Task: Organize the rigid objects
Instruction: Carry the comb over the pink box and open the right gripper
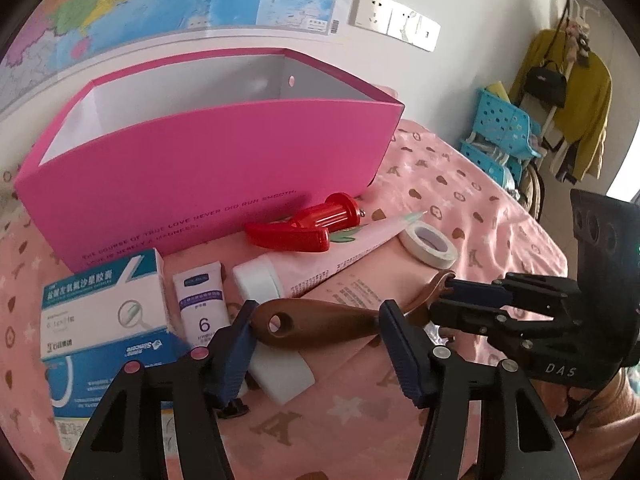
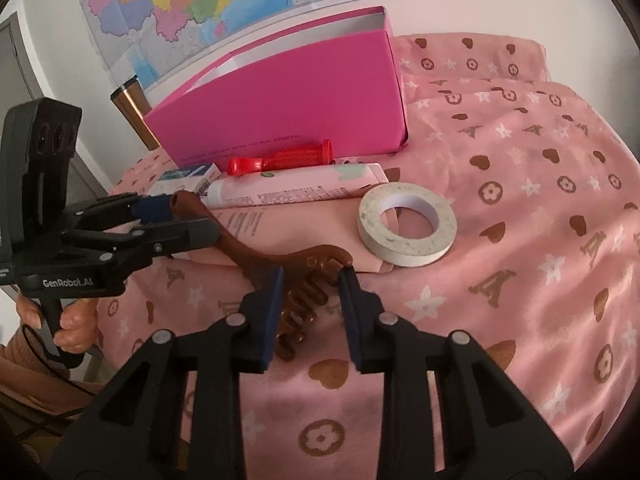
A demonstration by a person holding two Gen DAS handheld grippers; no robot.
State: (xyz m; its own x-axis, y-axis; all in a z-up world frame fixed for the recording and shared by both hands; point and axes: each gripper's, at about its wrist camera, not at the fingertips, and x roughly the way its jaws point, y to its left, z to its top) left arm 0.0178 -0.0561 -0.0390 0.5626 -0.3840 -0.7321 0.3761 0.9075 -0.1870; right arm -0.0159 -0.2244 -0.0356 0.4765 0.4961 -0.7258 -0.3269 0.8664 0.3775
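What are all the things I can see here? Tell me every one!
Open cardboard box: one, bright pink, at the back by the wall.
Plastic spray trigger: one, red, before the box.
Squeeze tube: one, pale pink, lying behind the tape.
Tape roll: one, white, flat on the cloth.
Medicine carton: one, blue-white, left.
Small tube: one, white, beside the carton.
Wooden comb: one, brown, between both tools.
Left tool: black, around the comb's handle.
Right tool: black, around the comb's teeth.
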